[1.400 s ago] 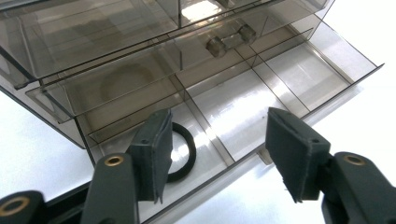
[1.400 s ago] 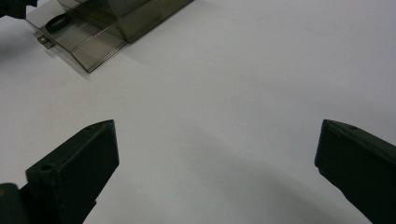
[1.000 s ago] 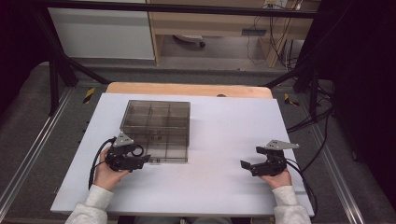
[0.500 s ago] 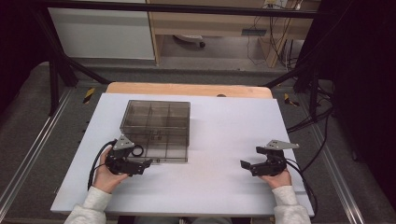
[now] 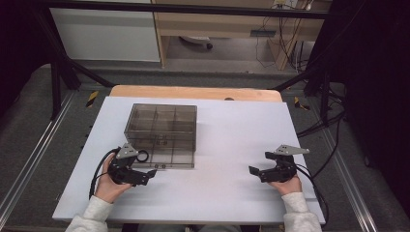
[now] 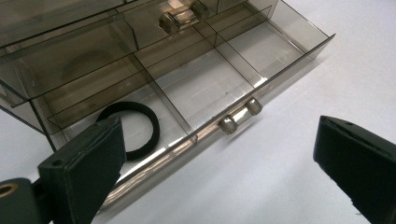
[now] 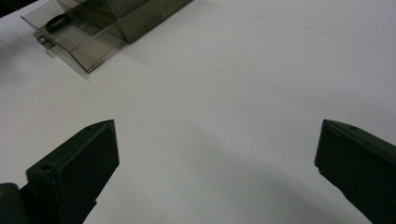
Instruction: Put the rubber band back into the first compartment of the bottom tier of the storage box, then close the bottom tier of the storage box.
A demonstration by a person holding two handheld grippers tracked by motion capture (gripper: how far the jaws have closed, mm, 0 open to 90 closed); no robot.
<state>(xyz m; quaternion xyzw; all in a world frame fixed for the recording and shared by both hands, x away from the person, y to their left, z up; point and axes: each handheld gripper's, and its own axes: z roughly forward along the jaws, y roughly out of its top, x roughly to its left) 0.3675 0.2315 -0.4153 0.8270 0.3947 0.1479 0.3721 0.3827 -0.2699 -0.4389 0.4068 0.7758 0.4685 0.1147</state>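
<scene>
A smoky clear drawer box (image 5: pixel 162 126) stands on the white table (image 5: pixel 227 145), left of the middle. Its bottom drawer (image 6: pixel 205 88) is pulled out, and a black ring (image 6: pixel 133 128) lies flat in the left compartment. My left gripper (image 5: pixel 151 174) lies just in front of the drawer's left corner, pointing right. Its jaws have just been opening and stand wide apart (image 6: pixel 219 172) with nothing gripped; the drawer handle (image 6: pixel 239 115) is a little beyond them. My right gripper (image 5: pixel 252 171) rests open at the table's right front, over bare tabletop (image 7: pixel 217 172).
The box's upper drawers are shut, one with a clear handle (image 6: pixel 183 16). A wooden board edge (image 5: pixel 193 92) runs along the table's far side. Dark frame legs and cables stand on the floor to the right (image 5: pixel 319 121). From the right gripper view the open drawer (image 7: pixel 79 42) sits far off.
My left gripper has drawn back a little toward the person, away from the drawer, and its jaws stand wider. The black ring stays in the drawer. The right gripper has not moved.
</scene>
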